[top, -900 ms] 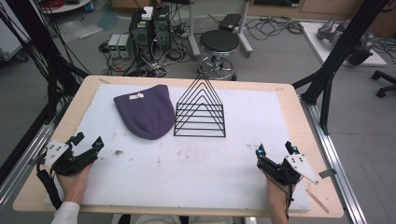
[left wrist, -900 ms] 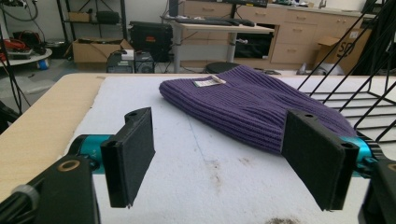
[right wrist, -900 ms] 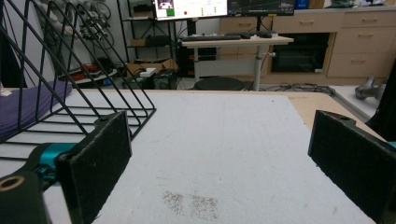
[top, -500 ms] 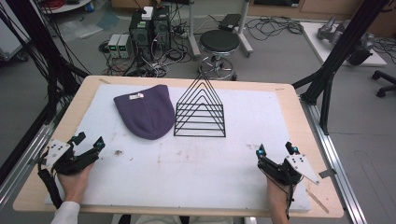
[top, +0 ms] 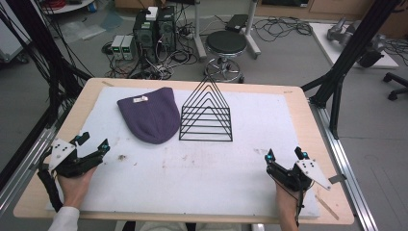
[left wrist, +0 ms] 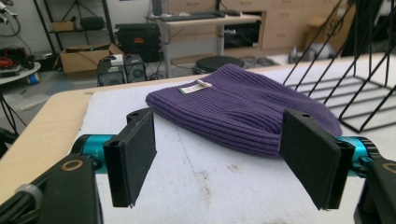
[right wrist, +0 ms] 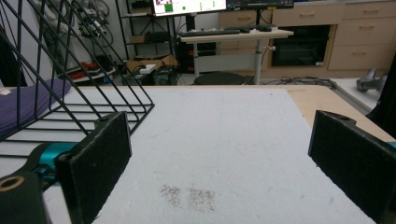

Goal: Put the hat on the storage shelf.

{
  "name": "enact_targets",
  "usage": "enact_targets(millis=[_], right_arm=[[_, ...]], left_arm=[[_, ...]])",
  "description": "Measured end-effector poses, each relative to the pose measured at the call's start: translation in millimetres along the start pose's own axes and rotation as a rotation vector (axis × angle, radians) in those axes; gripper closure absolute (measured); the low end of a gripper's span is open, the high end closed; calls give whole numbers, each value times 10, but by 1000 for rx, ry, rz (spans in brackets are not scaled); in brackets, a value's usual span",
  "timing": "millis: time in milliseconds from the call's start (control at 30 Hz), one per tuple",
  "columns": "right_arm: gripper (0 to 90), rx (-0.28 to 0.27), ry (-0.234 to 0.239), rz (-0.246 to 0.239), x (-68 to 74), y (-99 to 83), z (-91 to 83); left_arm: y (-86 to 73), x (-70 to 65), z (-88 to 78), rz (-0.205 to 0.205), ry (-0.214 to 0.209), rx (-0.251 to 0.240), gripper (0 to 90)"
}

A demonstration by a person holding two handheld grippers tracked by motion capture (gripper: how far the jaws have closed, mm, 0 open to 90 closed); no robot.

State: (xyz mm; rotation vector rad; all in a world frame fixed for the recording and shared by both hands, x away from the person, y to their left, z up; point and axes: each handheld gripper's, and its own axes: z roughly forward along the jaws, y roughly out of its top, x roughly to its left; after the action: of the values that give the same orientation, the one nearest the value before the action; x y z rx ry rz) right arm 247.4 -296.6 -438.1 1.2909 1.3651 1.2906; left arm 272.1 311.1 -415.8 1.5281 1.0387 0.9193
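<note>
A purple knit beanie (top: pixel 150 115) with a small white label lies flat on the white mat, left of centre. Beside it on the right stands a black wire rack (top: pixel 206 113) of triangular frames. My left gripper (top: pixel 94 142) rests open near the mat's front left, pointing toward the beanie (left wrist: pixel 243 109), which lies a short way beyond its pads (left wrist: pixel 133 154). At the front right, my right gripper (top: pixel 286 154) is open too, with bare mat between its pads (right wrist: pixel 98 163) and the rack (right wrist: pixel 70 88) off to its left.
The white mat (top: pixel 216 168) covers most of a wooden table (top: pixel 43 168). Small dirt marks speckle the mat near the front. Beyond the table's far edge are a round stool (top: pixel 226 45), computer boxes and cables on the floor. Black frame posts flank both sides.
</note>
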Motion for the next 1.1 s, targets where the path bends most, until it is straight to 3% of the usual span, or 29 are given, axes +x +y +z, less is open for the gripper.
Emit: enact_targets(millis=[233, 300, 467, 567, 833, 933, 1100], right_arm=[[52, 17, 23, -33, 40, -7, 41], [52, 22, 27, -41, 65, -8, 63], [52, 27, 40, -80, 116, -4, 94], [52, 37, 51, -70, 131, -10, 109], [52, 43, 47, -48, 96, -18, 84], [52, 44, 51, -67, 92, -24, 87], [52, 53, 60, -82, 105, -30, 91]], left_arm=[[182, -2, 76, 33, -84, 33, 291], [289, 13, 136, 39, -125, 48, 292], [468, 20, 231, 80, -171, 79, 290], [573, 22, 360, 127, -208, 137, 287], [595, 15, 591, 192, -279, 209, 278], [603, 13, 697, 219, -322, 237, 276], [605, 34, 803, 238, -355, 274, 271]])
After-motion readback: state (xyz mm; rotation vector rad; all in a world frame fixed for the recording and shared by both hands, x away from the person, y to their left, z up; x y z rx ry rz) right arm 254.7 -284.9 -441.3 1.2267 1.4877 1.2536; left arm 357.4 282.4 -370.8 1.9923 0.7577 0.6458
